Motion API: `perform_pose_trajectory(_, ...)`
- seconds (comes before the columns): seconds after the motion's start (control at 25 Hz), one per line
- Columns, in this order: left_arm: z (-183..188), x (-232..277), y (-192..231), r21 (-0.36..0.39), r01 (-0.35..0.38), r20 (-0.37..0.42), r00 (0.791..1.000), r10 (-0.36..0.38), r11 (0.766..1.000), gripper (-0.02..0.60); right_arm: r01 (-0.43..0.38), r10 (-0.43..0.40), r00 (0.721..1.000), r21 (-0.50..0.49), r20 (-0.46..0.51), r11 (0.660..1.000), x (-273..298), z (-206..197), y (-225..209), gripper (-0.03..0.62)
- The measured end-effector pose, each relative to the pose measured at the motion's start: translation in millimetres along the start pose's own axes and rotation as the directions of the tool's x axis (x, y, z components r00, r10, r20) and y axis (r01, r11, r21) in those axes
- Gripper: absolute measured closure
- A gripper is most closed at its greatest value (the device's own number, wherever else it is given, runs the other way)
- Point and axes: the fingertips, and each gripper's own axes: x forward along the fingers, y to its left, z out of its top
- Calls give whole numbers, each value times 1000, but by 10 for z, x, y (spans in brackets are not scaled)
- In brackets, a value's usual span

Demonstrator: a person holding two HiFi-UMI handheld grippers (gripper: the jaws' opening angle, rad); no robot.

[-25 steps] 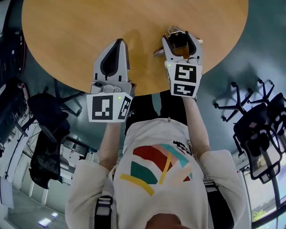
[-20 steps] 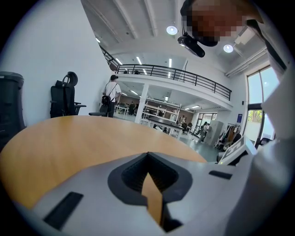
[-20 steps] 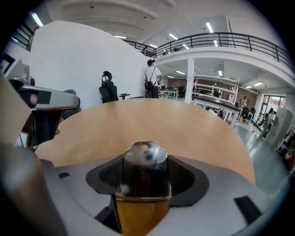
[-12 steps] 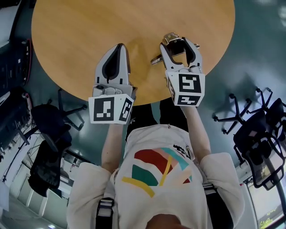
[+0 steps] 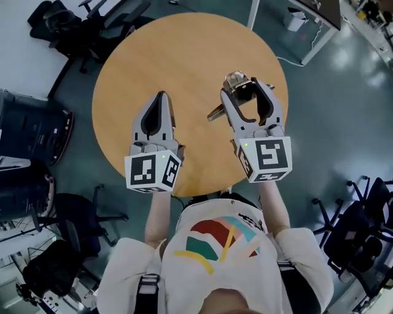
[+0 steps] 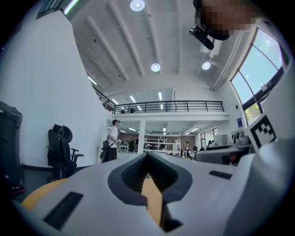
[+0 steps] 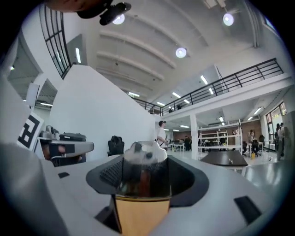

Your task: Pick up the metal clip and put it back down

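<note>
In the head view my right gripper (image 5: 245, 87) hangs high above the round wooden table (image 5: 184, 55), shut on the metal clip (image 5: 236, 80). The clip's shiny body sits between the jaw tips, and one wire handle sticks out to the left. In the right gripper view the clip (image 7: 144, 171) fills the gap between the jaws of the right gripper (image 7: 145, 159), its rounded metal top pointing forward. My left gripper (image 5: 161, 97) floats beside it, to the left, shut with nothing in it. The left gripper view shows the left gripper (image 6: 147, 157) with its tips meeting.
Black office chairs (image 5: 64, 18) stand beyond the table at the upper left, and another chair (image 5: 359, 230) at the lower right. A dark case (image 5: 31, 132) sits on the floor at the left. A white table leg (image 5: 310, 40) shows at the upper right.
Both grippers have risen well above the table, which now looks smaller and farther away. The metal clip went up in the right gripper. The left gripper stayed shut.
</note>
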Motion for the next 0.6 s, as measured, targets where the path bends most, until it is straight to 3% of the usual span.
perform_pose_trajectory(0.24,596,-269,-496,48,37,121,992,-43,998,538,-51,53,987,-19,153,999,-672,681,34,296)
perform_pose_trajectory(0.6,848,-387,-546,62,13,150,989,-22,998,538,-71,71,980,-9,188,997,-772,844,90,296)
